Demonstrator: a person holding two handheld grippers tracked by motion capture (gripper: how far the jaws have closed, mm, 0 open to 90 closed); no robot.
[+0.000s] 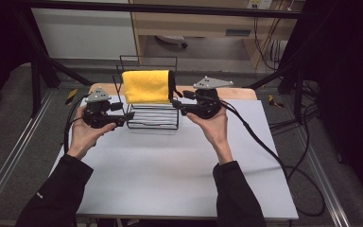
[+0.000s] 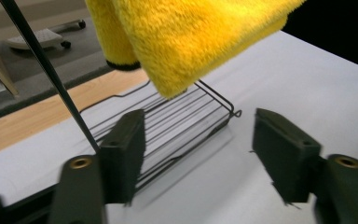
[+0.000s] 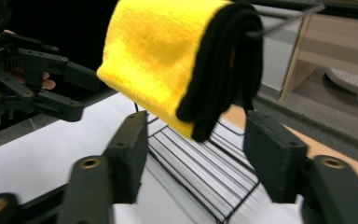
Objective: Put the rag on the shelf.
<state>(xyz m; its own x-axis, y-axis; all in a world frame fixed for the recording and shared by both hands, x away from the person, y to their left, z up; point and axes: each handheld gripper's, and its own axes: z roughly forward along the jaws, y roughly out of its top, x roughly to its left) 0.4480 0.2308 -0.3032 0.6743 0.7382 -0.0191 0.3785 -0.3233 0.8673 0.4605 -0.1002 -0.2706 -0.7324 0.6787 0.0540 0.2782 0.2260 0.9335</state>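
A yellow towel [image 1: 146, 86] hangs over the top bar of a black wire rack [image 1: 152, 124] at the back of the white table [image 1: 170, 165]. A black cloth [image 1: 172, 86] hangs against its right end. My left gripper [image 1: 122, 116] is open at the rack's left side, low by the base. In the left gripper view, the yellow towel [image 2: 191, 37] hangs above the open left gripper [image 2: 198, 144] and the rack's base [image 2: 186, 121]. My right gripper [image 1: 177, 103] is open at the rack's right side. In the right gripper view, the right gripper [image 3: 196, 154] points at the black cloth [image 3: 223, 70] and the yellow towel [image 3: 154, 56].
The rack stands close to the table's far edge, where a wooden strip [image 1: 236, 92] shows. Cables [image 1: 269, 151] trail from the right gripper across the table's right side. In the right gripper view, the left gripper [image 3: 32, 84] shows beyond the towel. A dark frame surrounds the table.
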